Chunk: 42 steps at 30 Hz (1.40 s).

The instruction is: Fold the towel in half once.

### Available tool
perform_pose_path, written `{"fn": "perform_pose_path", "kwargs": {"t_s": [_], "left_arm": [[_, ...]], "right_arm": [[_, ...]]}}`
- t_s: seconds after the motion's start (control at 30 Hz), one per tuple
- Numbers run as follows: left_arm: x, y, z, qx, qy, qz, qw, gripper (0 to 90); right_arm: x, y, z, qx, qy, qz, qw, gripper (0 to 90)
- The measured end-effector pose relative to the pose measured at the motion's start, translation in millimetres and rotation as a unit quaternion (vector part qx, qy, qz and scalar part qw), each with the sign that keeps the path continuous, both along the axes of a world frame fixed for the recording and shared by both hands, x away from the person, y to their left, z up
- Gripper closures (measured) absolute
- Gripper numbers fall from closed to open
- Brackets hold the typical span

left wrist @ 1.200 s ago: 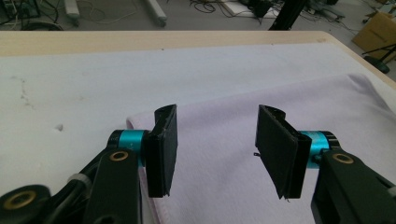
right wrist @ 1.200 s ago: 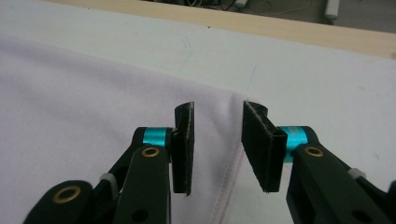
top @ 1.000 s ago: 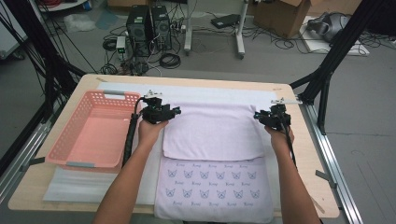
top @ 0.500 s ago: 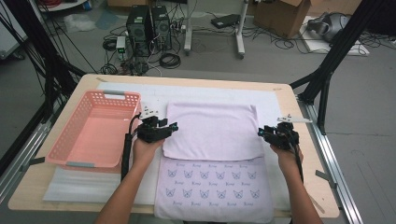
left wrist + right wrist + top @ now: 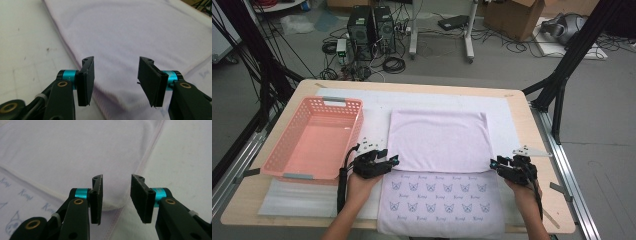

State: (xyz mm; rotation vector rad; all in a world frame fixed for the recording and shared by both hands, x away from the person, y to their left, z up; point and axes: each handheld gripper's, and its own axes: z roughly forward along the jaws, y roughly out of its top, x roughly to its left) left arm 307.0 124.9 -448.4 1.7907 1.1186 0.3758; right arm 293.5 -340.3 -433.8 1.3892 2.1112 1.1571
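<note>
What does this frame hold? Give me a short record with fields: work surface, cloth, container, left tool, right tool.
work surface: wooden table with a white mat
cloth: lilac towel, far half folded over the printed near half
container: pink basket, left of the towel
left tool: open, at the fold's left corner, gripping nothing
right tool: open, jaws just widening, at the fold's right corner, gripping nothing

Beyond the fingers, the folded pale lilac towel ran off the frame's top and right edges; its printed cat-face layer was too small to read.
</note>
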Motion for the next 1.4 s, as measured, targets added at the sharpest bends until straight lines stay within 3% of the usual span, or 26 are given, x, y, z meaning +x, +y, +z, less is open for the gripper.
{"fn": "perform_pose_path", "kwargs": {"t_s": [0.17, 0.27, 0.47, 0.67, 0.9, 1.07, 1.17, 1.23, 1.4], "left_arm": [[-7.9, 6.6, -0.6, 0.000, 0.009, 0.003, 1.0000, 47.7], [-12.7, 11.2, -2.4, -0.001, 0.017, 0.008, 0.9998, 49.8], [-22.4, 18.3, -2.4, 0.007, 0.020, 0.003, 0.9998, 58.2], [-21.5, 20.9, -2.8, -0.001, 0.024, 0.005, 0.9997, 62.3], [-21.8, 15.9, 1.4, -0.024, 0.016, -0.003, 0.9996, 54.9], [-14.6, 10.1, -3.2, -0.012, 0.030, 0.000, 0.9995, 51.4], [-12.0, 2.2, -3.9, 0.019, 0.036, -0.004, 0.9992, 53.0], [-12.7, -0.7, -3.8, 0.035, 0.033, -0.002, 0.9988, 59.8], [-15.3, -2.9, -2.9, 0.052, 0.020, 0.001, 0.9985, 82.8]], "right_arm": [[-13.1, -0.5, -7.5, -0.008, 0.009, 0.003, 0.9999, 60.7], [-19.5, 2.1, -9.9, -0.027, 0.014, 0.009, 0.9995, 60.7], [-20.6, 8.8, -11.6, -0.054, 0.010, 0.017, 0.9984, 65.7], [-19.3, 7.6, -12.3, -0.052, 0.009, 0.016, 0.9985, 70.7], [-21.2, 8.5, -9.7, -0.046, 0.003, 0.016, 0.9988, 66.5], [-22.6, 14.0, -6.3, -0.045, -0.015, 0.025, 0.9985, 59.0], [-20.3, 16.9, -9.5, -0.046, -0.010, 0.024, 0.9986, 60.1], [-18.1, 18.0, -12.6, -0.049, -0.001, 0.023, 0.9985, 64.1], [-17.2, 15.1, -14.2, -0.047, 0.000, 0.017, 0.9988, 72.8]]}}
